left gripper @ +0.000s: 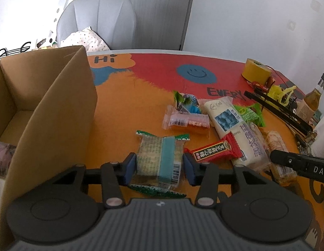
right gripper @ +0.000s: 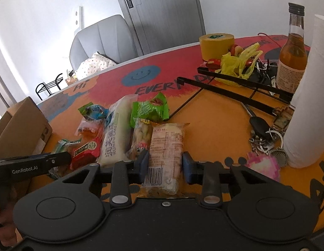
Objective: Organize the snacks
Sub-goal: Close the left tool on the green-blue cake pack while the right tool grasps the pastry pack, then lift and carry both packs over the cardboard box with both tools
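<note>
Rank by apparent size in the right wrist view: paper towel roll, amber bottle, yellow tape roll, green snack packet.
1. paper towel roll, nearest the camera, so inflated
2. amber bottle
3. yellow tape roll and green snack packet look alike; unranked

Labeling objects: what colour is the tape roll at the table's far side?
Yellow tape roll, with a green-and-white label on top; shows best in the right wrist view.

Yellow tape roll [right gripper: 216, 45], amber bottle [right gripper: 292, 51], keys [right gripper: 264, 138], grey chair [left gripper: 99, 21]
</note>
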Tool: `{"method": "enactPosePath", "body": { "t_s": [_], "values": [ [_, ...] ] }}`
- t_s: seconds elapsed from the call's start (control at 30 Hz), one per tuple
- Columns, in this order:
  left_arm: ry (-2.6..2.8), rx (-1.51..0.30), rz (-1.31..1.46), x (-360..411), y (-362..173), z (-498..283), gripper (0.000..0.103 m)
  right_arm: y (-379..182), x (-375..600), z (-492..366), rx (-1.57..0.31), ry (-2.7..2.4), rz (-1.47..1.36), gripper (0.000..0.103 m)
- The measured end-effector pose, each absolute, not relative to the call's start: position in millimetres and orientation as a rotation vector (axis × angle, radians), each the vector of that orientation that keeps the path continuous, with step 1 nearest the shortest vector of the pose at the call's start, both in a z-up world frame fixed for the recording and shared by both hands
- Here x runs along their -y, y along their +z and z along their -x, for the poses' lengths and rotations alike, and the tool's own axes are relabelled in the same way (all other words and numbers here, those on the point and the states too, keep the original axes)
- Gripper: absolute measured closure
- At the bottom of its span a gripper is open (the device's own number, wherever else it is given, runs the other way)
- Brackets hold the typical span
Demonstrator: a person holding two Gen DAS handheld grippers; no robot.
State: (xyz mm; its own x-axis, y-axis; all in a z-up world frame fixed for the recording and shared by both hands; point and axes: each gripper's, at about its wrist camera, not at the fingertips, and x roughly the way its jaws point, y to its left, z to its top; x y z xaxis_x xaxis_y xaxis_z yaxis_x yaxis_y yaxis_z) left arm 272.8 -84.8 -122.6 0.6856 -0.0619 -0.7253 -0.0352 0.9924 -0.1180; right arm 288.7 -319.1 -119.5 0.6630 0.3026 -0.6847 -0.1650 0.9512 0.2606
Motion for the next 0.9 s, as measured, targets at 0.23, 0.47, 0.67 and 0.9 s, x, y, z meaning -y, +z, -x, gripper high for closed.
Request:
{"method": "enactPosePath", "body": {
  "t_s": [0.23, 0.47, 0.67, 0.9],
  "values": [
    [-0.006, -0.829, 0.112, 86, -122, -267, 0.056, -119, 317, -288, -0.809, 0.259, -0.166, 0.067],
    [0.009, -0.834, 0.047, 94, -127, -270, 0.054, -121, 309, -292, -0.797, 0.237, -0.109, 0.062],
    [0.005, -0.829, 0.057, 92, -124, -266, 0.056, -117, 309, -288, -0.791, 0.232, -0.12, 0.069],
    [0.001, -0.785, 0.066, 89, -106, -256, 0.056, -96, 307, -274, -0.741, 0.243, -0.125, 0.069]
  ]
}}
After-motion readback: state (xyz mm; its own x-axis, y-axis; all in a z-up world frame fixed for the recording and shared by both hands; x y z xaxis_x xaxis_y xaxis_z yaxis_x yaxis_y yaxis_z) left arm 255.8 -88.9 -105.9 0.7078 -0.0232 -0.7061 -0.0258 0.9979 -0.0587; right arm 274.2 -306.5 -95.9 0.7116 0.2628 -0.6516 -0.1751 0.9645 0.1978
